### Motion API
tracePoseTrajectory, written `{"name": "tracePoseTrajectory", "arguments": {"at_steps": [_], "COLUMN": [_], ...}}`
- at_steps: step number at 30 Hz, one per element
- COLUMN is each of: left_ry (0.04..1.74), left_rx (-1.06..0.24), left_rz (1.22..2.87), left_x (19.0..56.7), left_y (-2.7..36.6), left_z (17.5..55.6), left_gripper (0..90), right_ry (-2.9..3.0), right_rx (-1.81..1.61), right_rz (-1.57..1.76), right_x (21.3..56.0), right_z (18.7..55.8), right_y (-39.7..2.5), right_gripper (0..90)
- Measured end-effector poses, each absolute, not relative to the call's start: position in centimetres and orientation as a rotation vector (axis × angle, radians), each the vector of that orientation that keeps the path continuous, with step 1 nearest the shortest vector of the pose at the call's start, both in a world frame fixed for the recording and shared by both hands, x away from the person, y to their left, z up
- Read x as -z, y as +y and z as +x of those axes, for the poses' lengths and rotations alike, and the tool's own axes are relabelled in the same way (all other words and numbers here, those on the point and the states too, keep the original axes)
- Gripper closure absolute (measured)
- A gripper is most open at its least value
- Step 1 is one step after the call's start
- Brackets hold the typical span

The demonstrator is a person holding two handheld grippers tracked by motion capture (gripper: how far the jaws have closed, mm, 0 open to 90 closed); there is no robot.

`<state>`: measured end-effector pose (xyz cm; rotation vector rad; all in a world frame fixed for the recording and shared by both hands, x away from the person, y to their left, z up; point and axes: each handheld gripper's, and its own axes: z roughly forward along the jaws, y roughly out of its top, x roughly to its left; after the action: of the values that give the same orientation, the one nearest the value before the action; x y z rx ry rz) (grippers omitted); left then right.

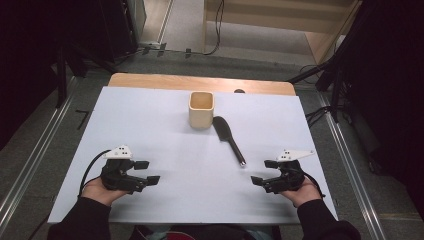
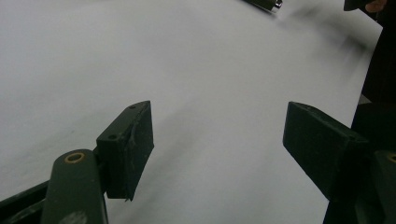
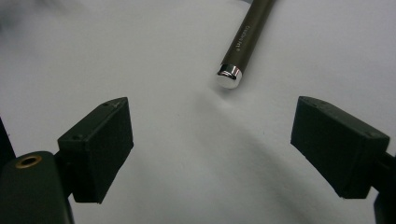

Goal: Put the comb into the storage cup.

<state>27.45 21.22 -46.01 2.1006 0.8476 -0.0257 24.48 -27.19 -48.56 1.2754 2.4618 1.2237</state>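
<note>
A black spatula (image 1: 228, 138) lies flat on the white table (image 1: 165, 135), blade toward the far side, its silver-capped handle end (image 3: 229, 76) pointing at the near right. Just left of the blade stands a cream square cup (image 1: 202, 109), upright and hollow. My left gripper (image 1: 148, 171) rests low at the near left, open, with bare table between its jaws (image 2: 219, 135). At the near right my right gripper (image 1: 265, 171) is open too, a short way from the handle end, which lies just beyond its jaws (image 3: 212, 140).
The wooden table edge (image 1: 200, 82) shows past the white sheet at the far side. Metal rails (image 1: 30, 165) run along both sides on the floor, with cables and dark stands (image 1: 330, 75) beyond. Bare white surface stretches between both grippers.
</note>
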Motion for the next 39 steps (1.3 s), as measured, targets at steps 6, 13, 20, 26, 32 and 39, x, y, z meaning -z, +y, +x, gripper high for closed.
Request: {"name": "tracePoseTrajectory", "arguments": {"at_steps": [6, 13, 20, 26, 32, 39], "left_ry": [0.848, 0.847, 0.857, 0.851, 0.853, 0.852], "left_rx": [0.028, 0.032, 0.036, 0.040, 0.044, 0.045], "left_rz": [2.099, 2.099, 2.095, 2.103, 2.097, 2.100], "left_x": [46.00, 46.03, 46.03, 46.03, 46.05, 46.07], "left_y": [21.27, 21.17, 21.33, 21.21, 21.23, 21.21], "left_z": [27.46, 27.44, 27.59, 27.58, 27.60, 27.61], "left_gripper": [25.5, 25.5, 25.5, 25.5, 25.5, 25.5], "right_ry": [2.462, 2.456, 2.454, 2.453, 2.456, 2.454], "right_rx": [-1.223, -1.222, -1.222, -1.223, -1.220, -1.218], "right_rz": [1.272, 1.270, 1.273, 1.274, 1.275, 1.276], "right_x": [48.55, 48.50, 48.47, 48.49, 48.51, 48.52], "right_z": [24.47, 24.43, 24.45, 24.45, 24.48, 24.48], "right_y": [-27.16, -27.15, -27.10, -27.11, -27.11, -27.14], "right_gripper": [11.3, 11.4, 11.5, 11.5, 11.6, 11.5]}}
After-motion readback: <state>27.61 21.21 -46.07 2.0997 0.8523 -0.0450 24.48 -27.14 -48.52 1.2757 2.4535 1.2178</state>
